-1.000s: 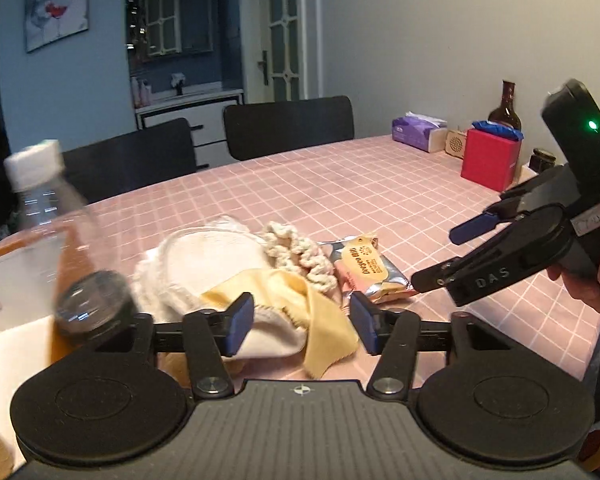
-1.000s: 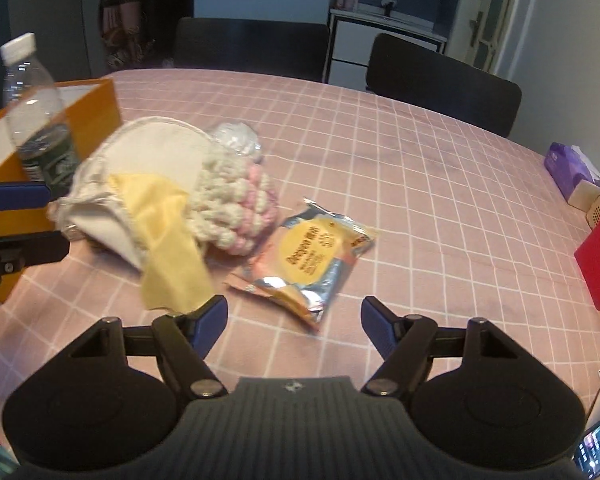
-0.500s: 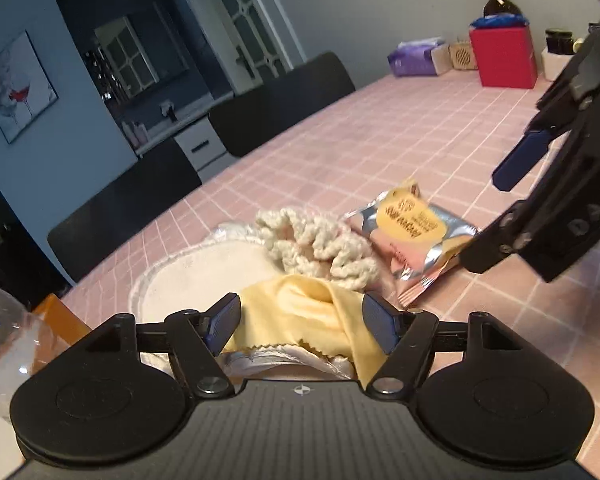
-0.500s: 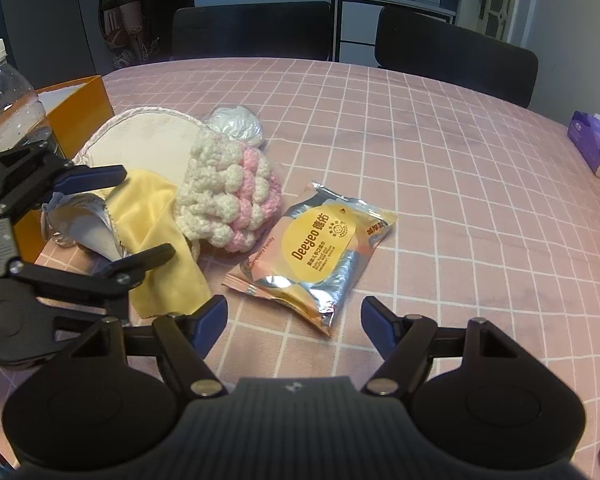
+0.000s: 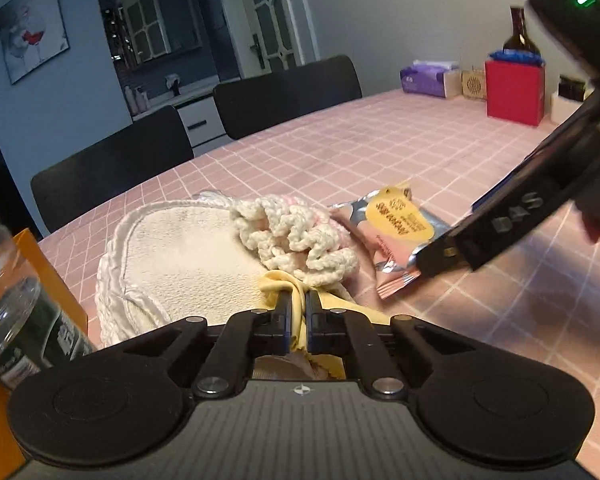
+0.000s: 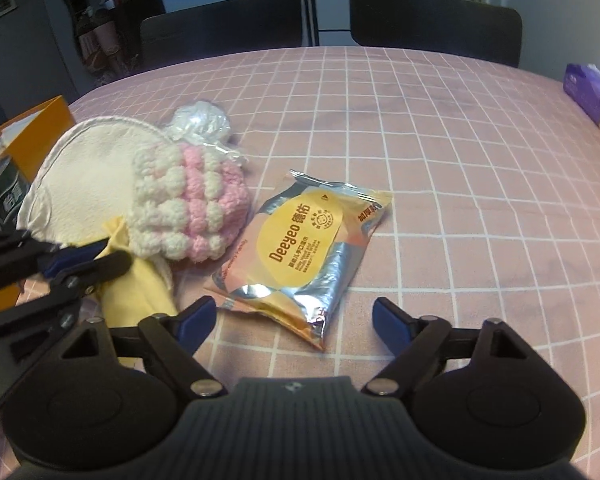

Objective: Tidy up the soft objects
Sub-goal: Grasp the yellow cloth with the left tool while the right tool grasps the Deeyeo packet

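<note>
My left gripper [image 5: 298, 308] is shut on a bunched fold of the yellow cloth [image 6: 140, 292], which lies at the near edge of a soft pile. In the pile are a round white padded cloth [image 5: 180, 248] and a pink-and-white crochet pouch [image 6: 188, 204]. A crumpled clear plastic bag [image 6: 200, 120] lies behind them. To the right of the pile lies a silver and orange wipes pack [image 6: 308, 244]. My right gripper [image 6: 294, 314] hangs just above it, jaws opening wide. The pack's near corner lies between the fingertips, untouched.
An orange box [image 6: 40, 132] with a water bottle [image 5: 16, 320] stands left of the pile. A red box [image 5: 514, 90], a purple tissue pack [image 5: 424, 80] and a dark bottle [image 5: 520, 36] stand at the far right. Two black chairs [image 6: 432, 20] line the far edge.
My left gripper came down onto the pile and closed on the yellow cloth. My right gripper sank closer to the wipes pack and its jaws spread wider.
</note>
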`<state>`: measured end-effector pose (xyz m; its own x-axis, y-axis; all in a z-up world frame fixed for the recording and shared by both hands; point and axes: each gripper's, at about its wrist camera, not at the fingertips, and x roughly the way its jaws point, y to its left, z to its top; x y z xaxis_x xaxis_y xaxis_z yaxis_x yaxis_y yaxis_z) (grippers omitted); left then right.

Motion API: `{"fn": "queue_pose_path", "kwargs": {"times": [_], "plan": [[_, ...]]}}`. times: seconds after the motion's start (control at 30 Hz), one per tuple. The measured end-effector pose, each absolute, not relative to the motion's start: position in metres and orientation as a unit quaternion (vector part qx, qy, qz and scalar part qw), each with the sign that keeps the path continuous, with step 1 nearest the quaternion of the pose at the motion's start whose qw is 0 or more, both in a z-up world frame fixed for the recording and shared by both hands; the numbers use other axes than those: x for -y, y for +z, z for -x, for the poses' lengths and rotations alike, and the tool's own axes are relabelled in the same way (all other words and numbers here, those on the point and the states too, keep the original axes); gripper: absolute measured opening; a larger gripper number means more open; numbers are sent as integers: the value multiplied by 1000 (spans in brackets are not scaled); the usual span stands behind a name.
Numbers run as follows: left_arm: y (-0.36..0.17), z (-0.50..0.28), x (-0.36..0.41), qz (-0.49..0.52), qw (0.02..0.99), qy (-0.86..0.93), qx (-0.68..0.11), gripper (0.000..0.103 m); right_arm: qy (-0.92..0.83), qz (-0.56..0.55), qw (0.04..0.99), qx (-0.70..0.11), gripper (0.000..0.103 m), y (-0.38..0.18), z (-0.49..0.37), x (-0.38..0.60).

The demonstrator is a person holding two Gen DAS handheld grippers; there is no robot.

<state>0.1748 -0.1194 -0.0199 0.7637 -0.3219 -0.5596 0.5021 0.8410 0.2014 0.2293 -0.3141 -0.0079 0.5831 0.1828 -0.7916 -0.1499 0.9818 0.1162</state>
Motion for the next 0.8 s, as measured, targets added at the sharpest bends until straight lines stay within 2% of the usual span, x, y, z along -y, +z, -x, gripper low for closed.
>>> {"fn": "queue_pose_path", "kwargs": {"times": [0.07, 0.3, 0.4, 0.53, 0.8], "plan": [[-14, -169, 116, -160, 926, -225, -256, 7, 91, -25, 887, -452, 89, -10, -236, 313], [-1, -159, 108, -139, 933, -212, -255, 7, 69, -4, 883, -464, 89, -16, -260, 287], [3, -158, 108, -131, 933, -216, -255, 7, 67, -13, 881, -469, 82, -23, -263, 287], [2, -156, 109, -126, 932, -218, -259, 7, 58, -24, 883, -465, 65, -21, -261, 290], [3, -146, 101, -117, 934, -218, -257, 7, 65, -3, 885, -461, 41, -11, -244, 292]]}}
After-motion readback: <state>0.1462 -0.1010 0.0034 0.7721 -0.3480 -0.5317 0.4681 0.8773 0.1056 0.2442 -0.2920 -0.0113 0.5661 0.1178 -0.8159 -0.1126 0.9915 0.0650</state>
